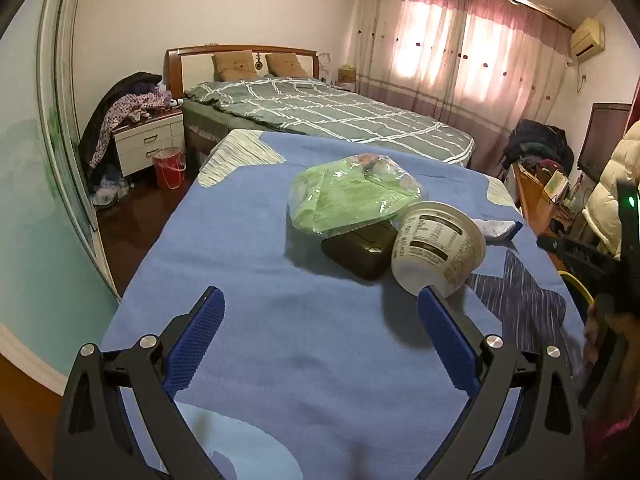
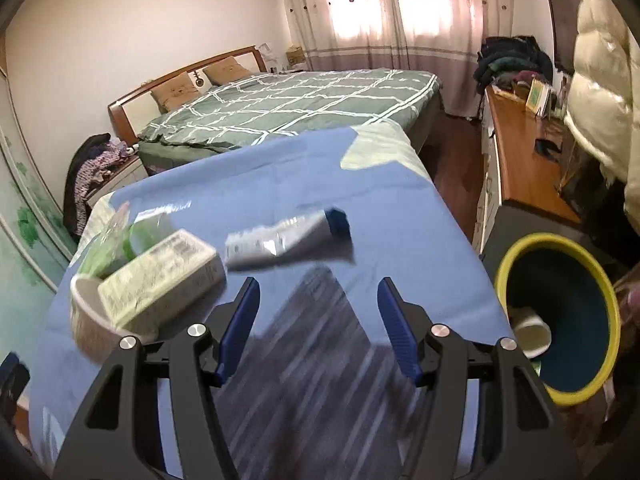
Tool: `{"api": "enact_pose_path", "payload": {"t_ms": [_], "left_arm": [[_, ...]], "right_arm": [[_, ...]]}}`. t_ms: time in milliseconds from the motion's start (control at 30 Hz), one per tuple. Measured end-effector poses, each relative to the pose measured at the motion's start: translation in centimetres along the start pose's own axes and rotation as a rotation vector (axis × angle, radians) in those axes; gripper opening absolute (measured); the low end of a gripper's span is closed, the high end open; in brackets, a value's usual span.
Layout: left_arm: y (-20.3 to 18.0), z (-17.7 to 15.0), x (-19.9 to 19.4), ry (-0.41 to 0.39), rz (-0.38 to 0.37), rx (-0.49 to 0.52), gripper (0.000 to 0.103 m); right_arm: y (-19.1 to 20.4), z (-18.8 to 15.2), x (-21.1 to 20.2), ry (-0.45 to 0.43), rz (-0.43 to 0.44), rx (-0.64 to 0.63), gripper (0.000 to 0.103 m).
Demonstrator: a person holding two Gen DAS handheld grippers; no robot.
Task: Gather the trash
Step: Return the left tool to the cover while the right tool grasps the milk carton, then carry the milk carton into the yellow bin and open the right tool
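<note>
On the blue blanket (image 1: 256,264) lie a crumpled green plastic bag (image 1: 352,196), a small dark box (image 1: 360,248) and a white paper cup (image 1: 438,248) tipped on its side. My left gripper (image 1: 320,300) hangs open just short of them, its right fingertip (image 1: 430,300) close by the cup's base, with nothing between the fingers. In the right wrist view a white tube with a blue cap (image 2: 288,240) lies ahead of my open, empty right gripper (image 2: 318,284). The box (image 2: 160,276), cup (image 2: 92,320) and bag (image 2: 116,240) sit to its left. A yellow-rimmed bin (image 2: 560,320) stands at the right, holding a white cup (image 2: 530,332).
Behind the blanket stands a large bed with a green checked duvet (image 1: 328,116). A nightstand (image 1: 148,144) piled with clothes and a red bucket (image 1: 170,168) are at the far left. A wooden desk (image 2: 520,160) and a person in a cream puffer jacket (image 2: 600,80) are at the right.
</note>
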State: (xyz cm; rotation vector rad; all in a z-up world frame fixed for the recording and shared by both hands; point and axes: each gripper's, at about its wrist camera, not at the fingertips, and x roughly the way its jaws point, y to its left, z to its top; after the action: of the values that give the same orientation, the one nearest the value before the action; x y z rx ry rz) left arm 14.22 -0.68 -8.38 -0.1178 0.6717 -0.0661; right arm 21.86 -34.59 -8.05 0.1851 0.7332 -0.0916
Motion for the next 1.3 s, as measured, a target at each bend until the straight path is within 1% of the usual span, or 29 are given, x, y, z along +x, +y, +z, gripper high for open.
{"api": "enact_pose_path", "payload": {"t_ms": [67, 167, 267, 333, 467, 533, 567, 600, 700, 833, 867, 900, 1100, 1300], "left_arm": [[0.0, -0.1, 0.0, -0.005, 0.004, 0.007, 0.095], [-0.5, 0.0, 0.3, 0.000, -0.011, 0.007, 0.096], [-0.9, 0.0, 0.4, 0.000, -0.014, 0.015, 0.096], [-1.1, 0.0, 0.6, 0.001, -0.011, 0.019, 0.096], [-1.3, 0.0, 1.0, 0.012, -0.014, 0.020, 0.096], [-1.5, 0.0, 1.2, 0.017, -0.015, 0.022, 0.096], [-1.6, 0.0, 1.3, 0.019, -0.017, 0.023, 0.096], [-1.7, -0.1, 1.4, 0.021, -0.019, 0.026, 0.096], [-2.0, -0.2, 1.5, 0.026, -0.025, 0.030, 0.096], [-2.2, -0.3, 1.7, 0.033, -0.028, 0.037, 0.096], [-2.2, -0.3, 1.7, 0.033, -0.027, 0.036, 0.096], [-2.2, -0.3, 1.7, 0.033, -0.025, 0.035, 0.095], [-2.3, -0.2, 1.8, 0.033, -0.028, 0.041, 0.096], [-3.0, -0.4, 1.8, 0.040, -0.045, 0.059, 0.096]], "right_arm": [[0.7, 0.8, 0.8, -0.001, -0.032, -0.015, 0.058], [0.5, 2.6, 3.0, 0.006, -0.068, -0.008, 0.058], [-0.1, 3.8, 5.2, 0.037, -0.062, 0.025, 0.058], [-0.5, 4.2, 6.5, 0.044, -0.081, 0.028, 0.058], [-1.1, 4.3, 8.8, 0.099, -0.049, 0.060, 0.057], [-1.2, 4.1, 9.5, 0.114, -0.041, 0.057, 0.050], [-1.1, 4.1, 9.7, 0.123, -0.034, 0.050, 0.041], [-1.0, 4.2, 9.8, 0.119, -0.035, 0.044, 0.039], [-1.0, 4.1, 9.5, 0.112, -0.019, 0.044, 0.033], [-1.0, 3.7, 8.6, 0.104, -0.012, 0.055, 0.031], [-1.1, 3.6, 8.4, 0.101, -0.011, 0.058, 0.026], [-1.2, 3.6, 8.0, 0.095, -0.013, 0.064, 0.023], [-2.5, 3.3, 5.1, 0.049, -0.029, 0.104, 0.021], [-4.5, 2.5, 1.0, -0.021, -0.036, 0.133, 0.021]]}}
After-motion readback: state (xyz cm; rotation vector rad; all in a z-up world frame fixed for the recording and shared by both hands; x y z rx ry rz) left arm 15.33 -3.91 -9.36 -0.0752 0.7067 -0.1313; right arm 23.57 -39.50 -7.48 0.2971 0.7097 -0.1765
